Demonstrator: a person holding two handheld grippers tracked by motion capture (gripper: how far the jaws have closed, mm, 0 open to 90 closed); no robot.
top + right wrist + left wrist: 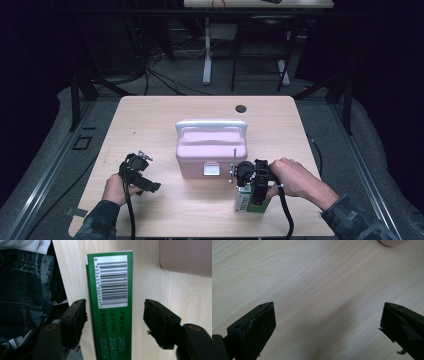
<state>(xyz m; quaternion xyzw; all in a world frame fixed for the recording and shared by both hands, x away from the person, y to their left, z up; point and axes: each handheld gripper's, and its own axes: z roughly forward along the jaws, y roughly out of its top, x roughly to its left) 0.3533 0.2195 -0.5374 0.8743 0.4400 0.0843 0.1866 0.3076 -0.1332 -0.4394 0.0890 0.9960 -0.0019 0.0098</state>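
right gripper view: green box (pixel 110 305) between open jaws.

green barcoded box (pixel 110 305) on table edge, nr pink case (pixel 211 150)

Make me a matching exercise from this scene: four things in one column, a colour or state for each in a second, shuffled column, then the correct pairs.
Things:
1. case
2. carton
3. left gripper
4. right gripper

Colour or state:
A. green, with a barcode on it
B. jaws wide apart over bare table
C. pink, with a white handle
D. jaws on either side of the carton, a gap showing at one jaw

Pairs: 1-C, 2-A, 3-B, 4-D
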